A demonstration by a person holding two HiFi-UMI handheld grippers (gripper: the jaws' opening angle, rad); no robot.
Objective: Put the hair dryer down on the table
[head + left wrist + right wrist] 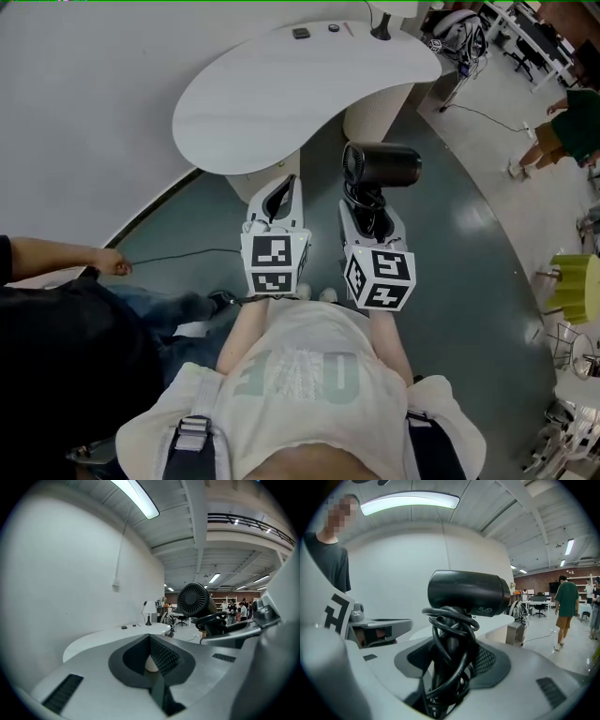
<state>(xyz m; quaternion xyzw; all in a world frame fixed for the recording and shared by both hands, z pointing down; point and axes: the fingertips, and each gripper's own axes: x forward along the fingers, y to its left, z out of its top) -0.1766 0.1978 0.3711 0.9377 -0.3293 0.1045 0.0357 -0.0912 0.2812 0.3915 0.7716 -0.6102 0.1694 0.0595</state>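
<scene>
Between the jaws of your right gripper (368,214), the hair dryer (380,164) was pinched by its handle. The black cord (450,620) was wound round that handle and caught in the grip as well.

The step in hand, as I judged it, was the carry to the table (281,103). The table lay ahead of that gripper and off to its left, while the dryer hung over floor short of the edge. To do it well, you needed to bring the gripper forward and left until the whole dryer was over the white top. You then needed to lower it until it rested on the surface, and only then spread the jaws. Letting go early risked a drop. The loose loops of cord could also snag on a pad, so a slow, straight retreat looked wise.

The barrel sat just past the jaw tips, lying crosswise to them, with its grille end toward your left gripper (278,202). That gripper rode just to the left of the right one, its jaws pressed together at the tips on nothing. A few small things (301,33) lay at the far end of the table, well apart from both grippers.
</scene>
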